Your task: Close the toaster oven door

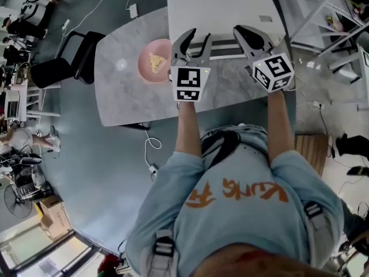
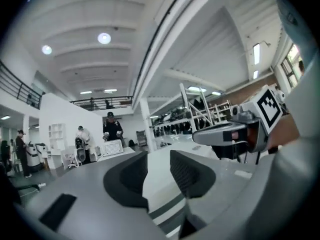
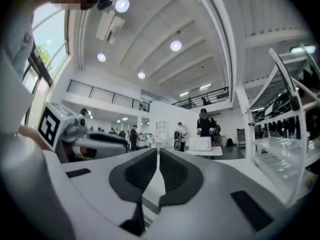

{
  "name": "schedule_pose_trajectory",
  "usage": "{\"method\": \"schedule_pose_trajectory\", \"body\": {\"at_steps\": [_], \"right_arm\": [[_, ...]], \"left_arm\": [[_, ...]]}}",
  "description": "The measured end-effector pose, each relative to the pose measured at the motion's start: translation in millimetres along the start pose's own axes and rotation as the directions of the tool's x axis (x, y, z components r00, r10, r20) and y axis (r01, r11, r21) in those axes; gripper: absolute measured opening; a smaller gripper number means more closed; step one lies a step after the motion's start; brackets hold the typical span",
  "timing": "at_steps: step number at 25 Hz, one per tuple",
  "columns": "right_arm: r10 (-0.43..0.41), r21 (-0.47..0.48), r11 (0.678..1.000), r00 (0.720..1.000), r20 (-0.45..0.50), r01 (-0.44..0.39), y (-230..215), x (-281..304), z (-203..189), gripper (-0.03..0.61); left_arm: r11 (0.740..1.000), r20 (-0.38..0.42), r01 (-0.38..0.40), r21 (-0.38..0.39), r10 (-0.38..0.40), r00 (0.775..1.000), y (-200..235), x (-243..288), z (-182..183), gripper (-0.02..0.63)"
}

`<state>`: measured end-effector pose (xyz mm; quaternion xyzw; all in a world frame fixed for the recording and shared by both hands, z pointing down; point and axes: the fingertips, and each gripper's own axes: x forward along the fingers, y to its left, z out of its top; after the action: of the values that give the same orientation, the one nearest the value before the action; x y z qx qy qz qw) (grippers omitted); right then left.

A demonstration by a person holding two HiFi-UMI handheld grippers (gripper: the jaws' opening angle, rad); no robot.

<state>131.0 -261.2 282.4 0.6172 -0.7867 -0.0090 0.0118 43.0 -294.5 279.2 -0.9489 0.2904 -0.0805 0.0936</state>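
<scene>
1. Two claws held over the grey tabletop (image 1: 124, 97): left claw (image 1: 199, 36) spread and empty, right claw (image 1: 242, 32) pressed together on nothing.
2. White toaster oven (image 1: 225, 7) at the tabletop's 12 o'clock, just beyond both claws. Its front is partly behind them; door open or closed, cannot tell.
3. Pink plate (image 1: 147, 74) with food slice (image 1: 155, 61) at 9 o'clock of left claw.
4. Orange shirt print (image 1: 239, 190) upside down, seems "KUNG"; rest unclear.
</scene>
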Motion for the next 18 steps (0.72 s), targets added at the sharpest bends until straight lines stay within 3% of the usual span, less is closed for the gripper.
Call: {"method": "schedule_pose_trajectory", "body": {"at_steps": [3, 7, 10, 14, 16, 18], "right_arm": [[-0.003, 0.075, 0.997, 0.992, 0.124, -0.006, -3, -2, 30, -0.003], [-0.079, 0.112, 0.992, 0.979, 0.186, 0.059, -23, 7, 59, -0.003], [-0.102, 0.113, 0.990, 0.971, 0.215, 0.079, -32, 18, 80, -0.003], [-0.213, 0.064, 0.976, 0.968, 0.133, 0.207, -49, 28, 79, -0.003], [-0.269, 0.018, 0.963, 0.961, 0.062, 0.269, -58, 25, 66, -0.005], [-0.279, 0.001, 0.960, 0.960, 0.035, 0.279, -61, 22, 57, -0.005]], "left_arm": [[0.993, 0.048, -0.103, 0.056, 0.100, 0.994, 12, -8, 24, 0.032], [0.976, 0.141, -0.216, -0.004, 0.214, 0.967, 33, -12, 62, 0.003], [0.958, 0.154, -0.277, -0.075, 0.285, 0.946, 54, -8, 76, 0.003], [0.915, 0.102, -0.354, -0.194, 0.377, 0.921, 79, -10, 64, 0.002], [0.902, 0.068, -0.376, -0.212, 0.397, 0.915, 80, -12, 51, 0.002], [0.897, 0.040, -0.380, -0.227, 0.398, 0.916, 77, -12, 39, 0.002]]}}
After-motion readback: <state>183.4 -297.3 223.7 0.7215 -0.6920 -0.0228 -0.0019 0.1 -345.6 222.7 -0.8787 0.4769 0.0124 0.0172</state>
